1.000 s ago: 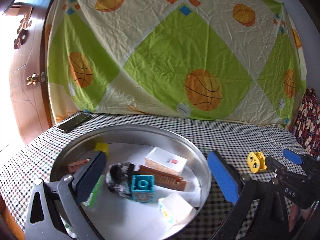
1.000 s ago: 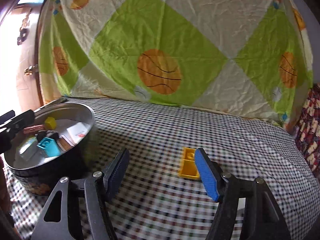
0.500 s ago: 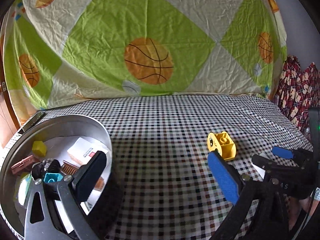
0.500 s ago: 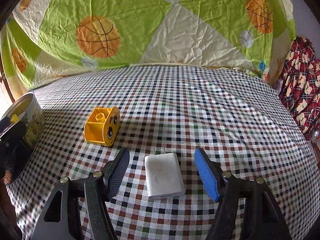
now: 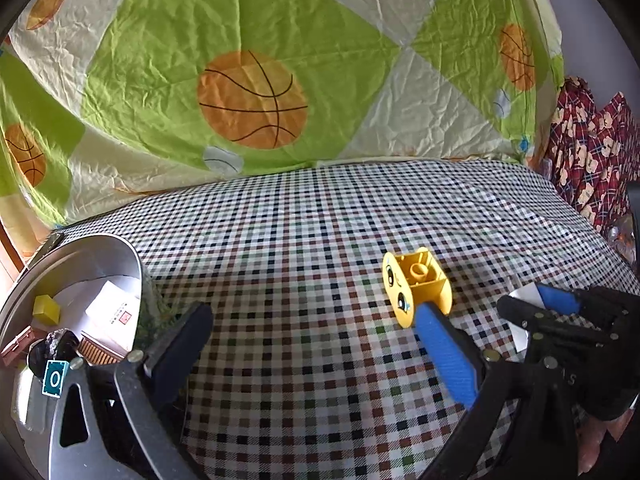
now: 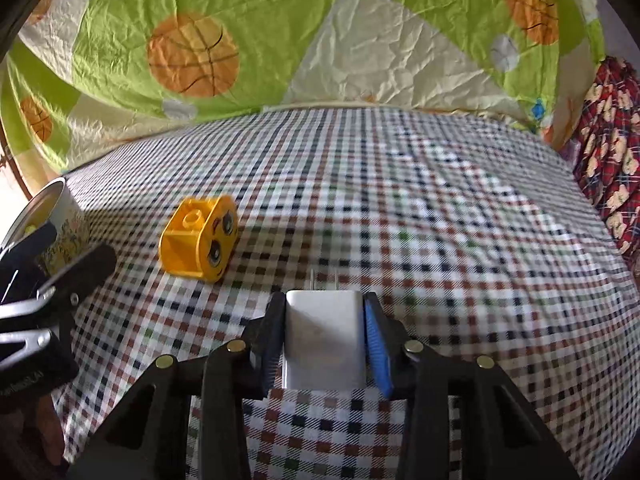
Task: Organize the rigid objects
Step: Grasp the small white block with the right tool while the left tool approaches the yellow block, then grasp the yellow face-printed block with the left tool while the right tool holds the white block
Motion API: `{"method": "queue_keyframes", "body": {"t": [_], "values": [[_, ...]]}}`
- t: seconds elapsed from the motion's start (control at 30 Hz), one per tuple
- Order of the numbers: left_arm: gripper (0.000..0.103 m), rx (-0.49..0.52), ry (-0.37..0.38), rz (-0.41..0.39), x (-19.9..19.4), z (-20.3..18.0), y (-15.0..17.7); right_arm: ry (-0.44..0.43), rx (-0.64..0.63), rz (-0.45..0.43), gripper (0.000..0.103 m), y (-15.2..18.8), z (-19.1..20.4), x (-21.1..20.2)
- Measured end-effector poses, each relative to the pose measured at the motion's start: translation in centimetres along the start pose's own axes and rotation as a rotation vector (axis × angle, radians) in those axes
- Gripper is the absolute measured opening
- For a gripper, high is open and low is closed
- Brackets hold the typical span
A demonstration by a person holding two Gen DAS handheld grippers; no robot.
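Note:
A white charger plug [image 6: 324, 344] lies on the checked cloth between the pads of my right gripper [image 6: 324, 302]. Its jaws are closing, and both pads touch the plug's sides. The left wrist view shows that same gripper [image 5: 520, 296] at the right edge, with the white plug [image 5: 526, 291] in it. A yellow toy block with a cartoon face [image 5: 416, 284] [image 6: 200, 244] lies on its side mid-table. My left gripper [image 5: 316, 320] is open and holds nothing. Its blue finger tip is just short of the block.
A round metal tin [image 5: 100, 240] [image 6: 52, 200] at the left edge holds a yellow cube [image 5: 46, 310], a white box [image 5: 116, 312], a brown comb and a teal block. A basketball-print sheet hangs behind the table. Red patterned fabric [image 5: 588, 168] hangs at the right.
My right gripper's jaws have come in from wide apart onto the white plug. My left gripper has swung right from over the tin toward the yellow block.

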State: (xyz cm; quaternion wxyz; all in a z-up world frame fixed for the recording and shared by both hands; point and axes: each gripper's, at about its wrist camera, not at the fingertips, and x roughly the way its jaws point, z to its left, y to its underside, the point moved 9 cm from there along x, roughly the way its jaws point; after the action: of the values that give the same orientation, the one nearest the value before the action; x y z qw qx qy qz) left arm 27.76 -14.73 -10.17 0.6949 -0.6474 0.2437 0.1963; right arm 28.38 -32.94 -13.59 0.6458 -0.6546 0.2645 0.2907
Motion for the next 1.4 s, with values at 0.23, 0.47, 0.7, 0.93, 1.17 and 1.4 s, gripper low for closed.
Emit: {"method": "queue_keyframes", "body": {"t": [0.23, 0.47, 0.7, 0.93, 1.17, 1.4], "values": [[0.103, 0.044, 0.043, 0.019, 1.2, -3.7, -1.4, 0.055, 0.075, -0.012, 0.040, -1.6, -2.8, 1.0], [0.102, 0.076, 0.077, 0.075, 4.0, -6.2, -1.4, 0.054, 0.148, -0.024, 0.040, -1.8, -4.3, 1.1], [0.075, 0.054, 0.130, 0.149, 5.9, -6.7, -0.9, 0.077, 0.122, -0.054, 0.040, -2.2, -3.8, 0.5], [0.031, 0.046, 0.170, 0.154, 5.7, -6.9, -0.5, 0.087, 0.118, -0.131, 0.040, -2.7, -3.7, -1.1], [0.031, 0.030, 0.130, 0.057, 3.4, -5.0, -0.9, 0.070, 0.132, -0.231, 0.040, -3.2, -3.6, -3.1], [0.031, 0.028, 0.085, -0.037, 0.8, -3.6, -1.0, 0.081, 0.133, -0.309, 0.040, -3.6, -3.4, -4.6]]}}
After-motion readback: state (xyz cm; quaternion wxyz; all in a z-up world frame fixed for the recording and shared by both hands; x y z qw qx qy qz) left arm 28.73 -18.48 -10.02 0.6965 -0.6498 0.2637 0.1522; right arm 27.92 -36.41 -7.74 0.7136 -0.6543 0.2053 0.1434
